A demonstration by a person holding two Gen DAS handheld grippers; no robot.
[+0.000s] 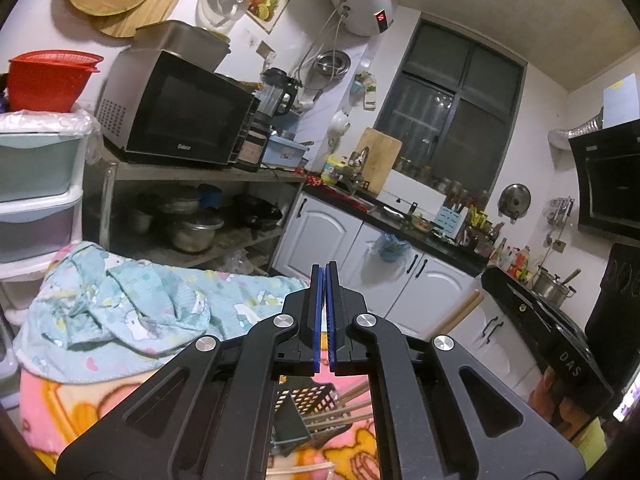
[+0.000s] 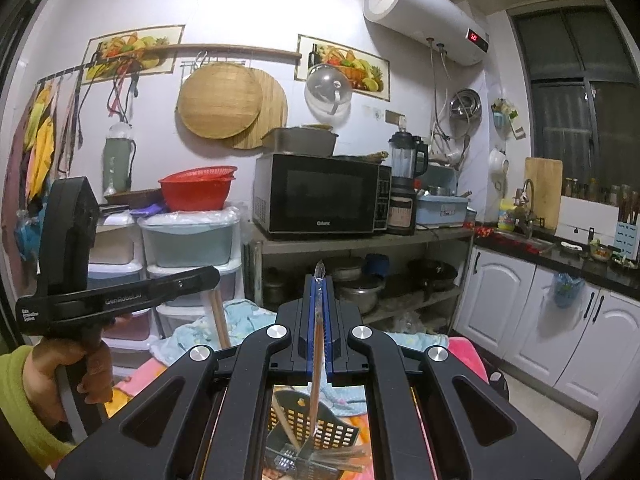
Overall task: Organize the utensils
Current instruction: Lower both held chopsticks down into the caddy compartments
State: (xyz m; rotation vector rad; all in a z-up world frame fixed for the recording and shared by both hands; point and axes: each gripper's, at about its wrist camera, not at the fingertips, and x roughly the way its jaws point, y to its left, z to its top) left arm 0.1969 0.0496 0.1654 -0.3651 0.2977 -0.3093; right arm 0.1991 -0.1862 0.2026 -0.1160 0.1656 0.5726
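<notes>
My left gripper [image 1: 325, 274] is shut, its blue pads together with nothing showing between them. My right gripper [image 2: 320, 280] is shut on a thin brown chopstick [image 2: 318, 344] with a clear tip, held upright. Its lower end hangs over a black perforated utensil holder [image 2: 332, 436] that lies on its side with several chopsticks in it. The holder [image 1: 312, 396] also shows under the left gripper. In the right wrist view the left gripper [image 2: 214, 274] is at the left. Two wooden sticks [image 2: 218, 316] show below its tip; I cannot tell whether it holds them.
A pink blanket [image 1: 60, 408] and a crumpled light-blue cloth [image 1: 132, 312] cover the surface below. Plastic drawers [image 2: 188, 248] stand at the left. A metal rack [image 2: 360, 244] with a microwave [image 2: 320, 196] is ahead. White cabinets [image 2: 520, 304] are at the right. A hand [image 2: 92, 364] grips the left gripper.
</notes>
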